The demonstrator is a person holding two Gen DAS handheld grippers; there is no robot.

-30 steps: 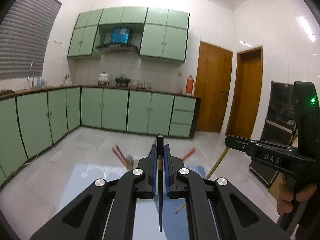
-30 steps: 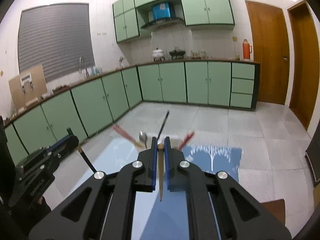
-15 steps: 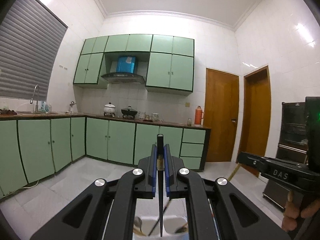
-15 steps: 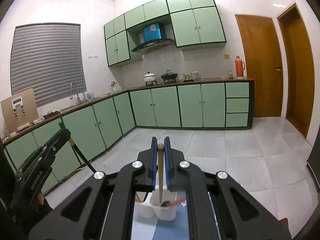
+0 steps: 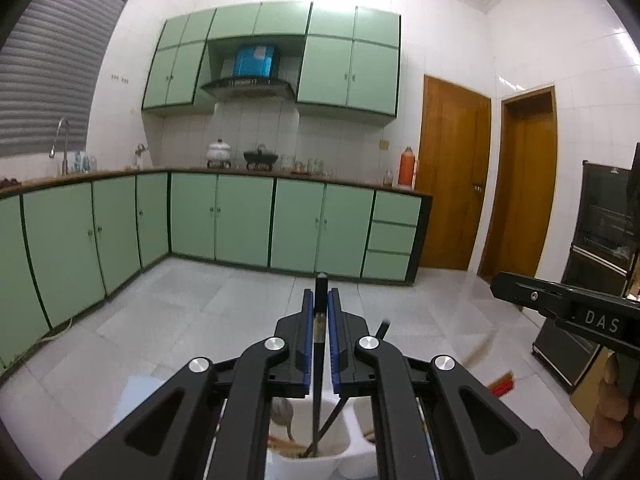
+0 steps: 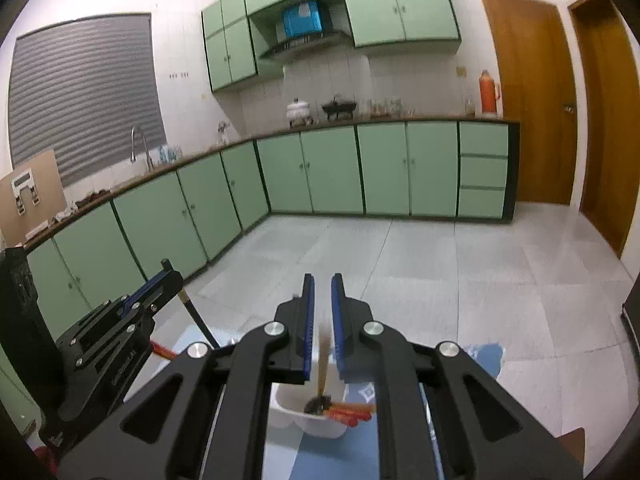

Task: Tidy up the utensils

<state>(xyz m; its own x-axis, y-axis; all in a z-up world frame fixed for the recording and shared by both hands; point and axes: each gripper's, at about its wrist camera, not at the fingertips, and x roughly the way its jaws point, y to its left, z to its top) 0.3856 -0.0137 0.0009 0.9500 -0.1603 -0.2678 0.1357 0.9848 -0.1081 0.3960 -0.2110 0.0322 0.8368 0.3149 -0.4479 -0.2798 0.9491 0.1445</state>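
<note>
My left gripper is shut on a black chopstick that hangs down into a white utensil holder just below it. The holder has a metal spoon and other sticks in it. My right gripper is open, and a wooden chopstick stands loose between its jaws, its tip down in the white holder. Red-handled utensils lie in that holder too. The left gripper also shows in the right wrist view, with the black chopstick slanting down from it.
The holder stands on a blue mat on a glossy table. The right gripper's body is at the right of the left wrist view. Green kitchen cabinets, a tiled floor and two wooden doors lie beyond.
My right gripper has opened and let go of the wooden chopstick, which has dropped into the holder. Both cameras have tilted down a little. The left gripper still holds the black chopstick.
</note>
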